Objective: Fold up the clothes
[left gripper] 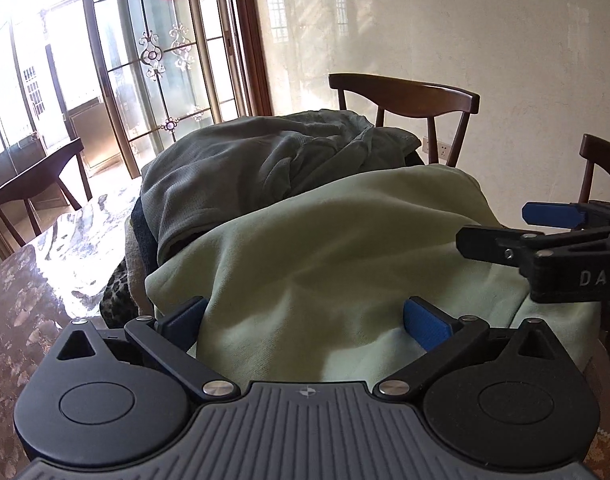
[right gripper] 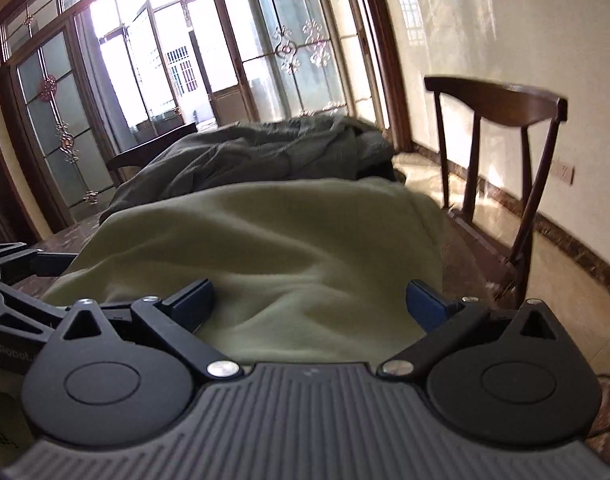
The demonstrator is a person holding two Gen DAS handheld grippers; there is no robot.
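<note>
A light green garment (left gripper: pixel 325 260) lies spread over the near part of a marble table, folded into a soft mound. My left gripper (left gripper: pixel 307 320) stands wide open over its near edge, and the blue pads (left gripper: pixel 425 326) do not press the cloth. My right gripper (left gripper: pixel 493 226) hovers open above the garment's right side. In the right wrist view the same green garment (right gripper: pixel 265 240) runs between the spread fingers of the right gripper (right gripper: pixel 311 300), which hold nothing. Part of the left gripper (right gripper: pixel 9 264) shows at that view's left edge. A crumpled grey-green garment (left gripper: pixel 245 168) lies behind.
More clothes, one dark and one leopard-patterned (left gripper: pixel 119 292), stick out under the pile at the left. The marble table (left gripper: pixel 45 280) shows bare on the left. Wooden chairs (left gripper: pixel 409 100) (right gripper: pixel 505 160) stand at the far and right sides. Glass doors (left gripper: pixel 153 60) are behind.
</note>
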